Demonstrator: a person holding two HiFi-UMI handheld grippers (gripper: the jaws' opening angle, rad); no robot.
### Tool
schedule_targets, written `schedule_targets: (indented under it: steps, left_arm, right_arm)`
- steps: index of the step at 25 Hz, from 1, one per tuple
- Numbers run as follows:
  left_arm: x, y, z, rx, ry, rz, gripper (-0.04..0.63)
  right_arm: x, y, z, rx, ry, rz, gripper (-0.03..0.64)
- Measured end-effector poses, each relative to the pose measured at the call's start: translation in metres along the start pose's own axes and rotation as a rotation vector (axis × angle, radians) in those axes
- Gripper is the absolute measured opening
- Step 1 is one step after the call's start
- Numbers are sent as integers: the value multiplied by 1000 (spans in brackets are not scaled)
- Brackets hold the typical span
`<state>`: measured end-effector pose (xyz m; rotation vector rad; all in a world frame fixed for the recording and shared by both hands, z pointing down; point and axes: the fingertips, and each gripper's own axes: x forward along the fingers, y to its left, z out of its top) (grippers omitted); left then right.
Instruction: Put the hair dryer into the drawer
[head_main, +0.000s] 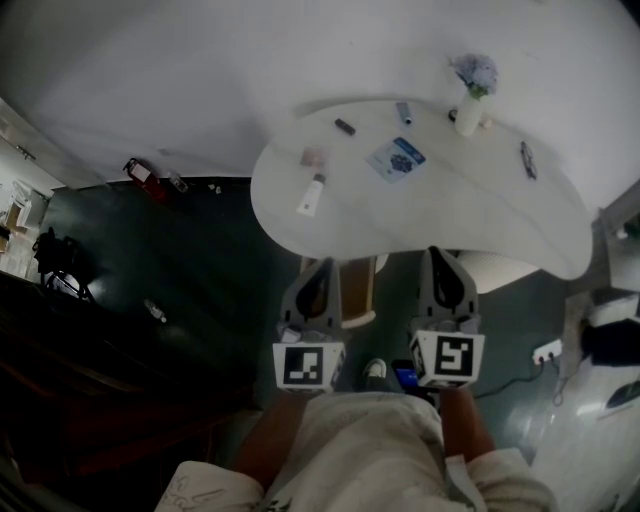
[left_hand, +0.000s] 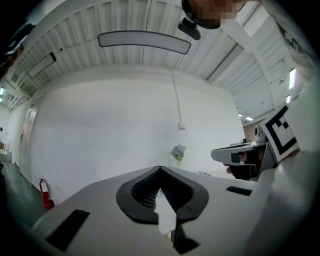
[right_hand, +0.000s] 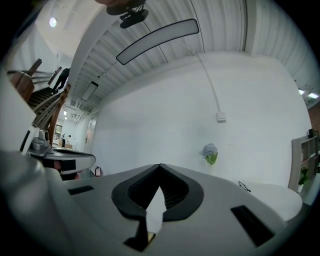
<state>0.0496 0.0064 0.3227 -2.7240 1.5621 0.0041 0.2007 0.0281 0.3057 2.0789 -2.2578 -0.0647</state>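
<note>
Your left gripper (head_main: 322, 268) and right gripper (head_main: 441, 256) point level toward the near edge of the white table (head_main: 480, 220). Each has its jaws closed together with nothing between them. On the table you have a white tube (head_main: 311, 195), a blue card (head_main: 396, 158) and a vase of flowers (head_main: 470, 105). You cannot pick out the hair dryer in this dim view. What may be the drawer (head_main: 358, 290), brown and wooden, shows under the table edge between your grippers.

bare studio hall, white wall (left_hand: 110, 130), ribbed ceiling (left_hand: 130, 20), fire extinguisher (left_hand: 45, 192), white table (head_main: 470, 220)
</note>
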Motion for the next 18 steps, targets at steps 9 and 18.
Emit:
schedule_targets:
  steps: [9, 18]
  left_arm:
    - [-1, -2, -4, -9, 11, -3, 2]
    - [1, -4, -6, -14, 10, -9, 2]
  right_arm:
    - [-4, -6, -9, -9, 30, -16, 5]
    - [-5, -8, -12, -20, 39, -22, 5]
